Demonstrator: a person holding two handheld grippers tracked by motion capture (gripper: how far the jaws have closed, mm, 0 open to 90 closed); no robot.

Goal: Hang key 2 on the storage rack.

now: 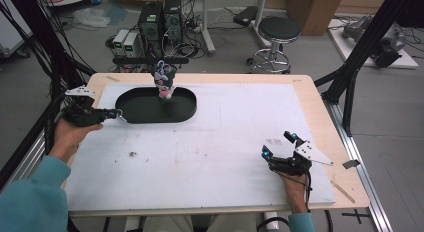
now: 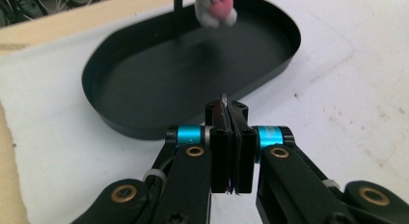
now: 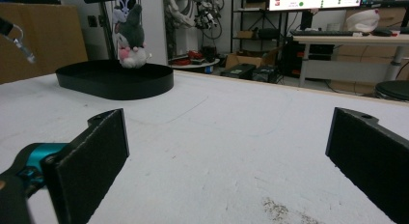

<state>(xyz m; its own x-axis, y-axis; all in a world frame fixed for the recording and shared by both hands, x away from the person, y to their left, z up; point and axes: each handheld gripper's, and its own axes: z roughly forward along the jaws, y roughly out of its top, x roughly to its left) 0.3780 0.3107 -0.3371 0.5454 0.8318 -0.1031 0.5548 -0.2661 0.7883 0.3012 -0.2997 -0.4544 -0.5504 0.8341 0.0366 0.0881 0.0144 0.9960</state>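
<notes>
Your left gripper (image 1: 116, 112), fingers pinching a thin metal ring (image 2: 223, 99) near the table's far-left corner, could bump the black tray (image 1: 185, 112), while your right gripper (image 1: 279, 145) idles spread.

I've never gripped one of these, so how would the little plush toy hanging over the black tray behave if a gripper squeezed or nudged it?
The plush toy looks soft, so it would probably squash between the jaws. It hangs from a loop above the black tray, so a nudge would likely swing it.
</notes>
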